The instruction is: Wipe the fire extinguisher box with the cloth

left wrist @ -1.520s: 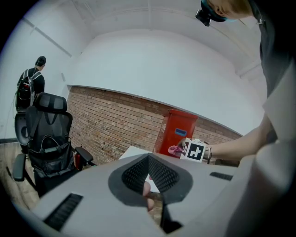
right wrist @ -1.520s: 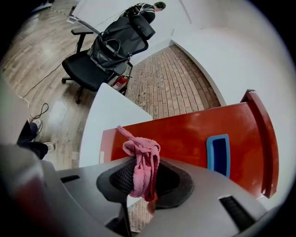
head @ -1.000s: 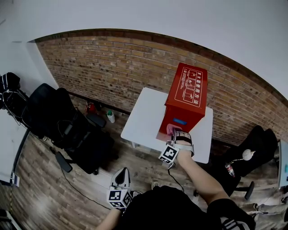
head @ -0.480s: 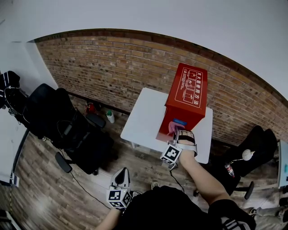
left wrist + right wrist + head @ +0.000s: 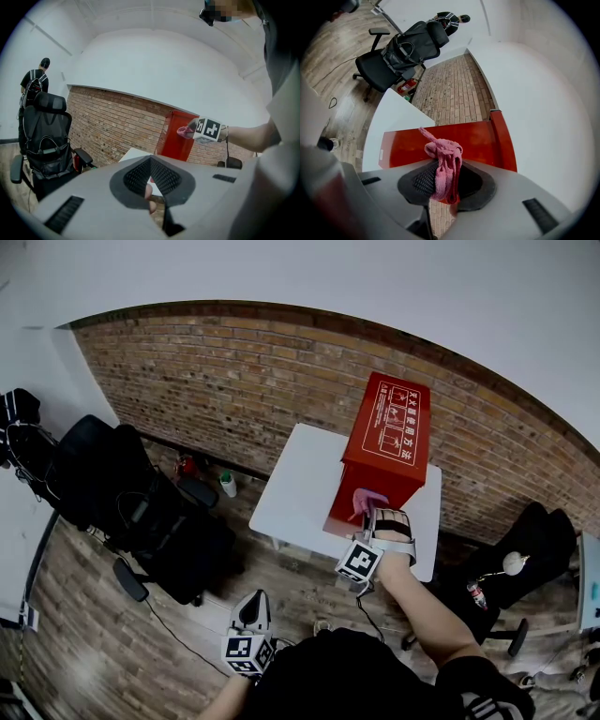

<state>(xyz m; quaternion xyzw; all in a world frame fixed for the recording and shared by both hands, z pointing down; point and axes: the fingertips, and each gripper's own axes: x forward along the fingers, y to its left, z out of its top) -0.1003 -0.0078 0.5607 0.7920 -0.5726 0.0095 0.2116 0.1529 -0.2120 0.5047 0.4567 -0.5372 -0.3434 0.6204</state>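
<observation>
Fire extinguisher box (image 5: 389, 451) on the white table (image 5: 295, 488) – pink cloth (image 5: 367, 502) against its side

The red box stands upright at the far part of the table, near the brick wall (image 5: 234, 381). The right gripper (image 5: 373, 517) has its jaws clamped on the bunched cloth, and the cloth lies against the lower part of the box face that looks toward the person. The left gripper (image 5: 251, 613) hangs low over the wooden floor, well apart from the table – its jaws are pressed together with nothing between them.

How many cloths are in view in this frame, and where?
1. The pink cloth is pinched in the right tongs, held at the front of the red fire extinguisher box on the white table. No other shows.
</observation>
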